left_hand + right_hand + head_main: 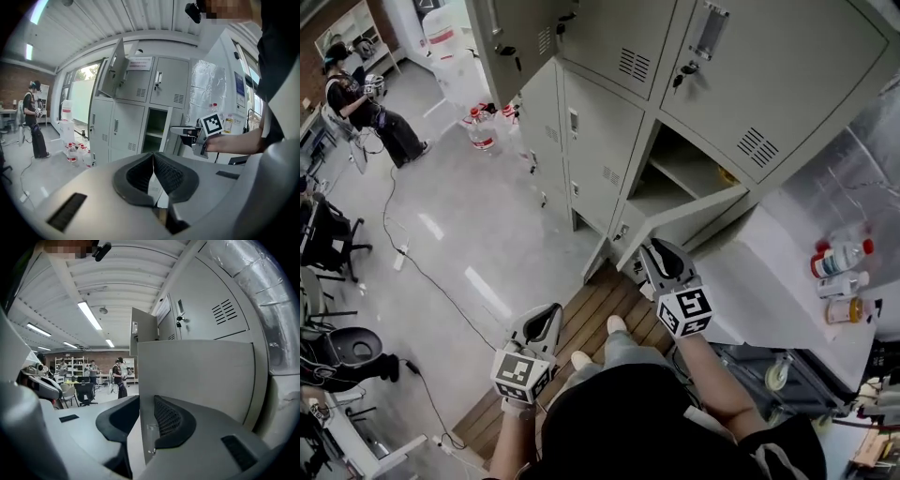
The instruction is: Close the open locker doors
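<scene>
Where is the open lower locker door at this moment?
In the head view the open lower locker door stands out right of centre, just below its compartment; its free edge sits between the jaws of the right gripper.

A black cable crosses the floor left of the wooden slat platform, with office chairs farther left. Far beyond it stands a person; right of it, bottles sit on a white counter.
</scene>
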`<action>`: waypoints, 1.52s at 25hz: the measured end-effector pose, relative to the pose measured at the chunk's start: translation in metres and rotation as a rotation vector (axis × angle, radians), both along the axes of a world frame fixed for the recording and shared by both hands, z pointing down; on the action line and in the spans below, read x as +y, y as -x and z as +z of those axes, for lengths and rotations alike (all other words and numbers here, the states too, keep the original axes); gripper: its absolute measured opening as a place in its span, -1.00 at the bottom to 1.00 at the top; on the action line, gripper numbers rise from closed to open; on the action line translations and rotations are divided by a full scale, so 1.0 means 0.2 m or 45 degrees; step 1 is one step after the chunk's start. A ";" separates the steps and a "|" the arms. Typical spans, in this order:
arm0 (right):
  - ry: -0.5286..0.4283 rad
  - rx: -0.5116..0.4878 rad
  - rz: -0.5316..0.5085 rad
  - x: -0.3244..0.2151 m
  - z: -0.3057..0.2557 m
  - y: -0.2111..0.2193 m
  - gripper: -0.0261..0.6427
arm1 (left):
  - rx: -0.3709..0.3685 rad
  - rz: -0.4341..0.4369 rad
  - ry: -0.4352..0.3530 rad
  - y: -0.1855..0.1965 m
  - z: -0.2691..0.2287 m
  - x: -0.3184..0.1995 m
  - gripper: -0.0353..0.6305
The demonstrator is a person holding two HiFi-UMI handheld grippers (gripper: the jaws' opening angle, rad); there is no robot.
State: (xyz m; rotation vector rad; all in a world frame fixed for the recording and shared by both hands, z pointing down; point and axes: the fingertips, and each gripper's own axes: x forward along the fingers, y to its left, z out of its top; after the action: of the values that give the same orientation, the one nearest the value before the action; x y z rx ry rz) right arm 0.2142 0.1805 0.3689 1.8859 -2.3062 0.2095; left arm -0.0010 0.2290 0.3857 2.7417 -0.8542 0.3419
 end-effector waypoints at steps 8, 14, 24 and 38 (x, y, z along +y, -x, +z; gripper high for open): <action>-0.005 0.024 -0.116 -0.23 0.01 -0.04 -0.55 | -0.016 -0.111 -0.009 -0.04 -0.04 -0.12 -0.83; 0.014 0.037 -0.184 -0.37 0.03 -0.11 -0.50 | -0.033 -0.156 -0.031 -0.09 -0.05 -0.17 -0.83; 0.089 0.020 -0.163 -0.52 0.11 -0.32 -0.31 | -0.044 -0.186 -0.050 -0.21 -0.04 -0.23 -0.83; 0.141 0.007 -0.069 -0.65 0.18 -0.55 0.09 | -0.062 -0.277 0.003 -0.34 -0.08 -0.33 -0.83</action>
State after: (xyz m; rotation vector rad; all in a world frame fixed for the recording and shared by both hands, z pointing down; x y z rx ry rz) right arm 0.3248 0.0513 0.4045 1.7673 -2.2881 0.3177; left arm 0.0670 0.1639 0.3690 2.6146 -1.1512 0.3672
